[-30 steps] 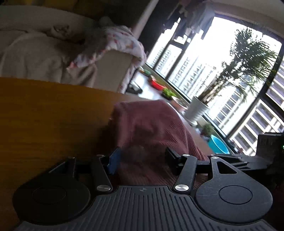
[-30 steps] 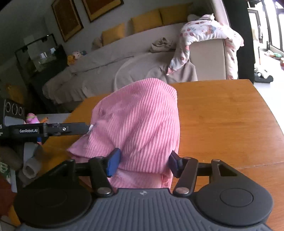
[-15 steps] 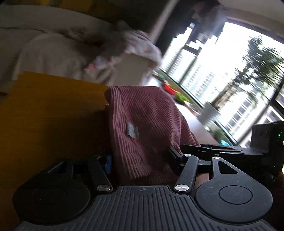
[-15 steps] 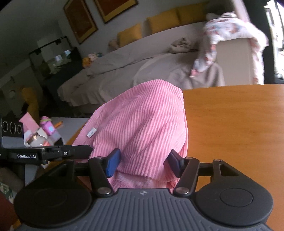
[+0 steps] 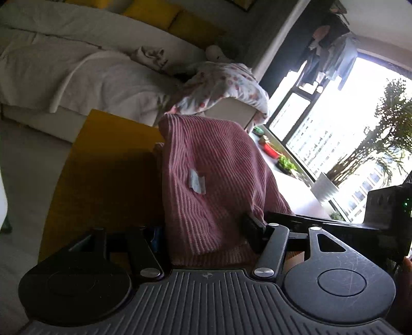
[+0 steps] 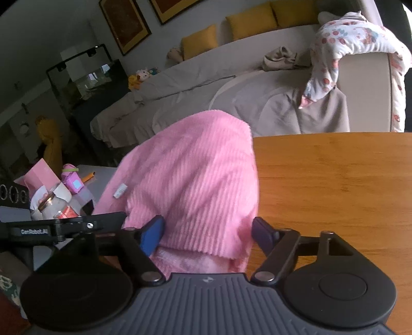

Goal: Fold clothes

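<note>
Lying on the wooden worktop (image 6: 334, 180) near its edge was a pink ribbed garment (image 6: 195, 185), bunched up into a soft hump with a small white tag (image 6: 120, 191) on its side. The left hand-held gripper (image 5: 203, 232) had the near end of the cloth between its fingers, and they looked pressed on it. The right hand-held gripper (image 6: 208, 232) had the cloth's hem between its blue pads (image 6: 152, 234) too, but its jaws were opening, and the right pad stood just off the cloth.

Behind the worktop was a long grey sofa (image 6: 195, 85) with yellow cushions (image 6: 247, 18). A white blanket with red spots (image 6: 355, 38) hung over the sofa arm. Two framed pictures (image 6: 123, 23) hung on the wall. On the left were a glass tank (image 6: 85, 74) and a low side table with a jar (image 6: 54, 206) and small pink things. In the left view, a big bright window (image 5: 334, 128) showed tall buildings, with a potted plant (image 5: 381, 144) beside it.
</note>
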{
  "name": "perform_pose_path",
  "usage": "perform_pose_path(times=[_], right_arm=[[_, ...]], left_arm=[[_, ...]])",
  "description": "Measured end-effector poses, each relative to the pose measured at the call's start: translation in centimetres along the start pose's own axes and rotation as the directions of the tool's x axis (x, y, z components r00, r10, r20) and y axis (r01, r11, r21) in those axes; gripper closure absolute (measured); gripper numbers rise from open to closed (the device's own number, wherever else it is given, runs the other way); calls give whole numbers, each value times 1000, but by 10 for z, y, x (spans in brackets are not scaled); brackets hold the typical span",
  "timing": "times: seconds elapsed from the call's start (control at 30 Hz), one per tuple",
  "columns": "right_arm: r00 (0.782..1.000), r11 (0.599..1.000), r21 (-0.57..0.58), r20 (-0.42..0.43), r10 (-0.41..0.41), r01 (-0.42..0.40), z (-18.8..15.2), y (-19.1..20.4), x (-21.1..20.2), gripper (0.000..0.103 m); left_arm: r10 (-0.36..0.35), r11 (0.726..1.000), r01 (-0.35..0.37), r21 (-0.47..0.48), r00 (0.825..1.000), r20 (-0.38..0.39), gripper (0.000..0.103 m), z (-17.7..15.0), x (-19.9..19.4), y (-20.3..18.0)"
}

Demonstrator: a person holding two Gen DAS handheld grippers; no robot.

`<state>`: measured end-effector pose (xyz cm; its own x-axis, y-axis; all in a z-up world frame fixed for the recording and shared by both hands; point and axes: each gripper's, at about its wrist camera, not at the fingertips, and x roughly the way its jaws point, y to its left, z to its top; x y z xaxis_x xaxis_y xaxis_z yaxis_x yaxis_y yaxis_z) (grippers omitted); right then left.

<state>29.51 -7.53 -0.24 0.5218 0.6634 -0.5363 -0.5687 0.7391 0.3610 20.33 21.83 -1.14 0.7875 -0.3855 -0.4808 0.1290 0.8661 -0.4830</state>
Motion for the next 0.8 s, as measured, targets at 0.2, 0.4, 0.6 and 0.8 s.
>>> perform_pose_path(times=[0.2,0.4,0.6,0.8], right_arm=[[998,997,-51,29,-61,63,-5,3,-10,17],[980,977,-131,126,-151,167,-14,22,-25,10],[955,970,-72,206,-214,233,-33,23,-59,0],[946,946,-116,154,-285,303,-55,33,-83,0]], left_arm=[[32,999,-32,22,999,13,31,-6,-3,-6],[100,992,-106,71,991,84,24,-14,-11,-22],[180,983,-185,18,972,151,9,-47,-36,-51],[277,961,-276,-25,955,108,0,-82,-54,-85]])
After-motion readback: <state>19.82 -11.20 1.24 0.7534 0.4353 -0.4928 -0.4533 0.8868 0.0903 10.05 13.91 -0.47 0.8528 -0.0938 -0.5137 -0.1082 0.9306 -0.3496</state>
